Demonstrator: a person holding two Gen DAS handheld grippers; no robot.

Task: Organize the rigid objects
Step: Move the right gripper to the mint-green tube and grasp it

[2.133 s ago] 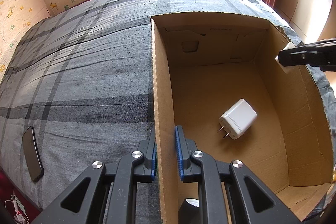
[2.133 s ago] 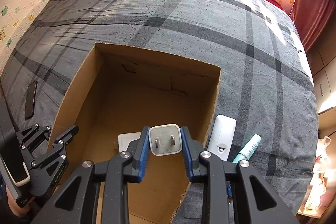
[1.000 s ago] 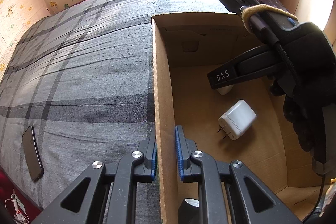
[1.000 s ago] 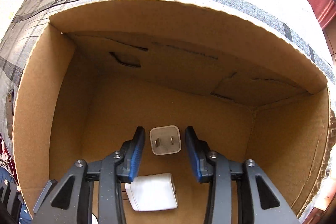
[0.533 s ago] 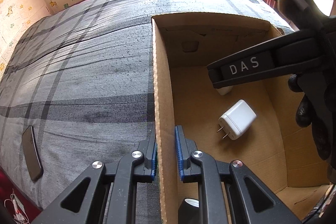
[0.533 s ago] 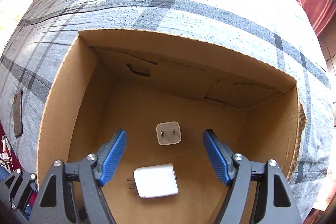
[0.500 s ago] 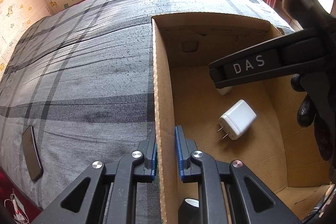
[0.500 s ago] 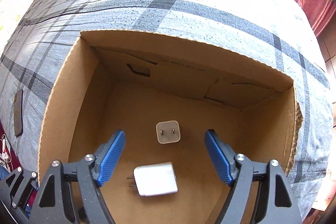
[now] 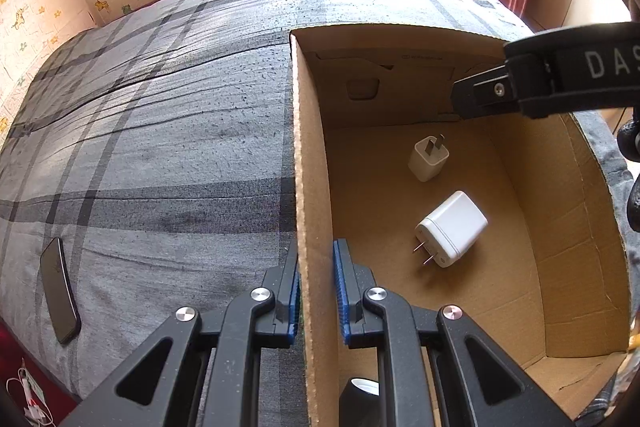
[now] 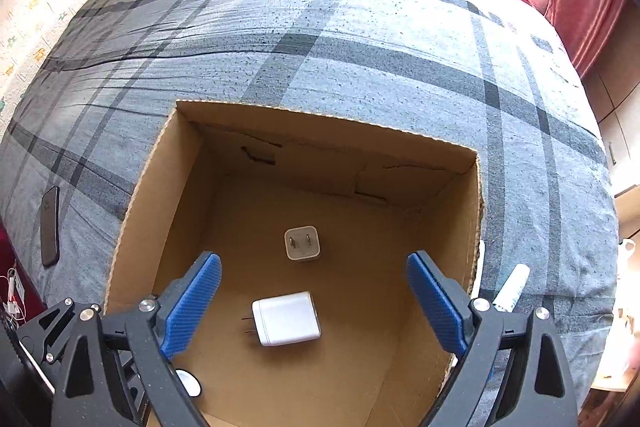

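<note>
A cardboard box (image 9: pixel 316 155) (image 10: pixel 132 211) stands open on the bed. On its floor stand a small white plug adapter (image 9: pixel 428 157) (image 10: pixel 302 243), prongs up, and a larger white charger (image 9: pixel 452 229) (image 10: pixel 286 319) lying on its side. My left gripper (image 9: pixel 316 291) is shut on the box's left wall. My right gripper (image 10: pixel 312 299) is open and empty, raised above the box over the two chargers; one of its fingers (image 9: pixel 480 95) shows in the left wrist view over the far right corner.
A dark phone (image 9: pixel 60 301) (image 10: pixel 50 225) lies on the grey plaid bedspread left of the box. A white tube (image 10: pixel 512 287) lies outside the box's right wall. A dark round-topped object (image 9: pixel 358 399) (image 10: pixel 188 383) sits in the box's near corner.
My right gripper let go of the small adapter on the box floor, opened wide and lifted up and back out of the box. The left gripper has not moved.
</note>
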